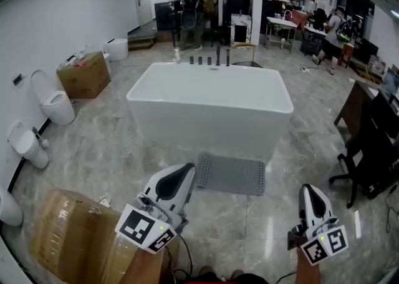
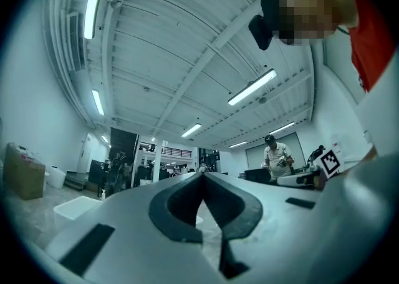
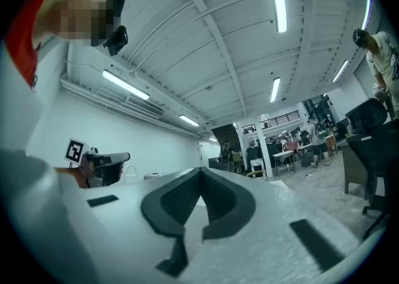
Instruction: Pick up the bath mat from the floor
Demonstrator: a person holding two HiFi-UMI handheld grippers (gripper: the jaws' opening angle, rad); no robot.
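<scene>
- The grey bath mat [image 1: 230,174] lies flat on the marble floor [image 1: 112,151], just in front of the white bathtub [image 1: 212,98], with its far edge close to the tub's near wall.
- The left gripper [image 1: 186,169] is at the lower left of the head view, with its tip near the mat's left edge in the picture but not on the mat.
- In the left gripper view its jaws are pressed together with nothing between them, and they tilt slightly upward toward the ceiling.
- The right gripper [image 1: 310,189] is at the lower right, well apart from the mat.
- Its jaws also meet at the tip and are empty, as the right gripper view shows.
- A plastic-wrapped brown package [image 1: 65,233] sits on the floor beside the left gripper.
- Toilets [image 1: 57,107] and a cardboard box [image 1: 81,75] stand along the left wall.
- A black office chair [image 1: 368,158] stands at the right.
</scene>
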